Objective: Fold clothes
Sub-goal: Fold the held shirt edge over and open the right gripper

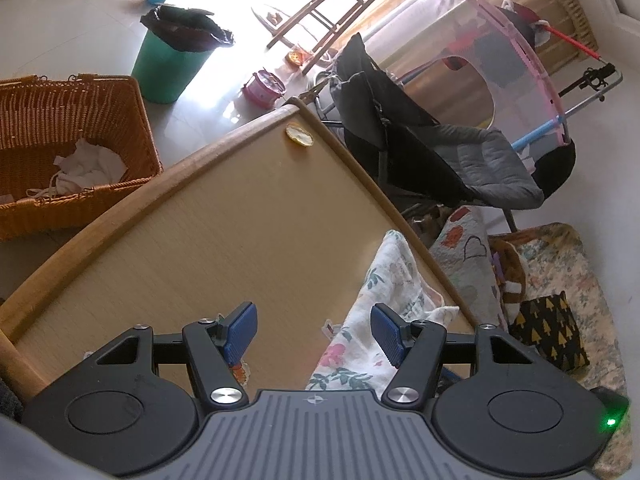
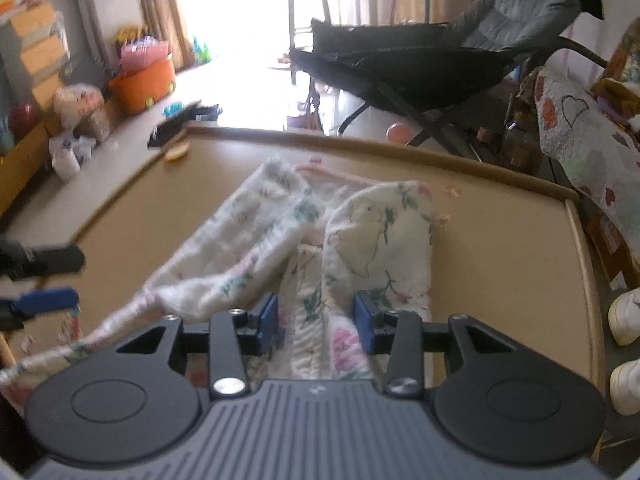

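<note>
White floral cotton garment [image 2: 304,240] lies crumpled on the tan wooden bench [image 1: 224,216]; right tongs [image 2: 316,316] straddle it, released, left tongs [image 1: 312,332] spread wide and empty.

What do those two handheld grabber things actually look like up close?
Both look alike. The left gripper and right gripper each have a grey ribbed body, two round black discs at the sides and black linkage arms with silver bolts. The fingers carry ridged blue pads. A green light glows on the left one's edge.
</note>
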The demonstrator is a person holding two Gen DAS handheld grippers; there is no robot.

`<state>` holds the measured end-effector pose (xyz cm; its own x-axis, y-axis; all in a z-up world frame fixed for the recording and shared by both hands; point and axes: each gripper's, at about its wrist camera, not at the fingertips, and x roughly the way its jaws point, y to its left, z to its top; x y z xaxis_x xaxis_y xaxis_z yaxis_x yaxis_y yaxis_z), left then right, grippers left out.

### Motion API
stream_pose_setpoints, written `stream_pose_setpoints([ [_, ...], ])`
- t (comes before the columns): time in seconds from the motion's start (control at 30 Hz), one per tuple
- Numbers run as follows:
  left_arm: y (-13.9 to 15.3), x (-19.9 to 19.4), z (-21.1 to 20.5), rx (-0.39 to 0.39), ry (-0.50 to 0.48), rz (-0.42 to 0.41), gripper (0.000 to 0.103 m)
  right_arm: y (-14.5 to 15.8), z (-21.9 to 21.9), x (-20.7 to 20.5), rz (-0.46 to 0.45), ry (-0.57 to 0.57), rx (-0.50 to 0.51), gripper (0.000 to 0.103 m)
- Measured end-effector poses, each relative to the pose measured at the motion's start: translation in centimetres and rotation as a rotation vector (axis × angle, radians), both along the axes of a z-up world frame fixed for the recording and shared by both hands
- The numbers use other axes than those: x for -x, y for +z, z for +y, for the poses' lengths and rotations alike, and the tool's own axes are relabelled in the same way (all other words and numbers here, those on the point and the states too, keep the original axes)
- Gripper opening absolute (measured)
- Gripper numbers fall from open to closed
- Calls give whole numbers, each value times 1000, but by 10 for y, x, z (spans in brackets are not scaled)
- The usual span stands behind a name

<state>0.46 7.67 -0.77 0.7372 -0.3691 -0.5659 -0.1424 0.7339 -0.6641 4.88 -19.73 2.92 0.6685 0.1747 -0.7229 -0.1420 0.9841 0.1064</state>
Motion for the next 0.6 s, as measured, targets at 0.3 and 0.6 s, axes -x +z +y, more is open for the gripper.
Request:
stream_pose_setpoints([
  [0.3,4,6,-2,-57,-8,4,65,32,-12,55,-104,-10,52,41],
  [0.6,15,23,-6,-118,-28,-23,65,20,-44,107,-89,-126,20,41],
])
